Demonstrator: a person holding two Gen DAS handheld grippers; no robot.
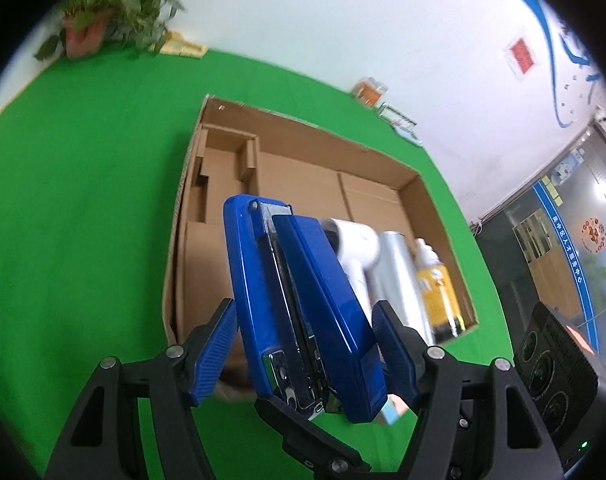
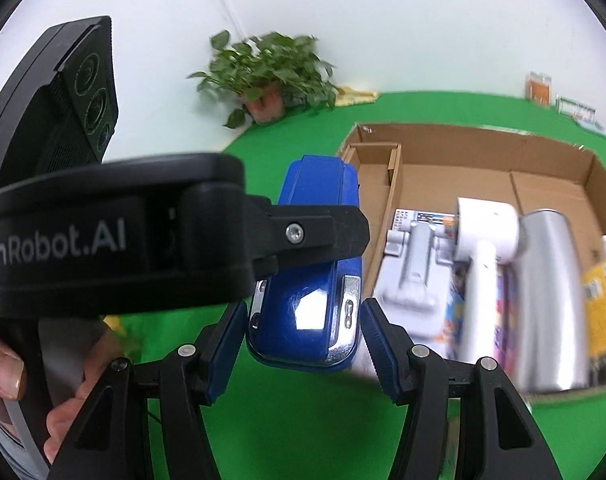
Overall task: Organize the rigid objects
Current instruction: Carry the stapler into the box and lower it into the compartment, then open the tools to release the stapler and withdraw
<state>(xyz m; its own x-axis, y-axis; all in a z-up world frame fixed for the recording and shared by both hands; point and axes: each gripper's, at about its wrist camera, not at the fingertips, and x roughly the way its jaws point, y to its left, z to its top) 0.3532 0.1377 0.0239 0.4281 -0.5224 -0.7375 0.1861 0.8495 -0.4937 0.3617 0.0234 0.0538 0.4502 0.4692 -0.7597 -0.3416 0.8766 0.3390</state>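
Observation:
A large blue stapler (image 1: 299,300) is held in my left gripper (image 1: 305,344), whose blue pads press its two sides, above the near edge of an open cardboard box (image 1: 303,148). The stapler also shows in the right wrist view (image 2: 311,280), between the open fingers of my right gripper (image 2: 303,340), which do not touch it. The left gripper's black body (image 2: 143,232) crosses that view. In the box lie a white handheld device (image 2: 483,248), a silver can (image 2: 551,296), a yellow bottle (image 2: 603,292) and a boxed item (image 2: 415,264).
The box sits on a green cloth (image 1: 83,200). A potted plant (image 2: 271,76) stands at the far edge by the white wall. Small jars and a frame (image 1: 383,100) sit at the far right. The left part of the box has cardboard dividers (image 1: 227,160).

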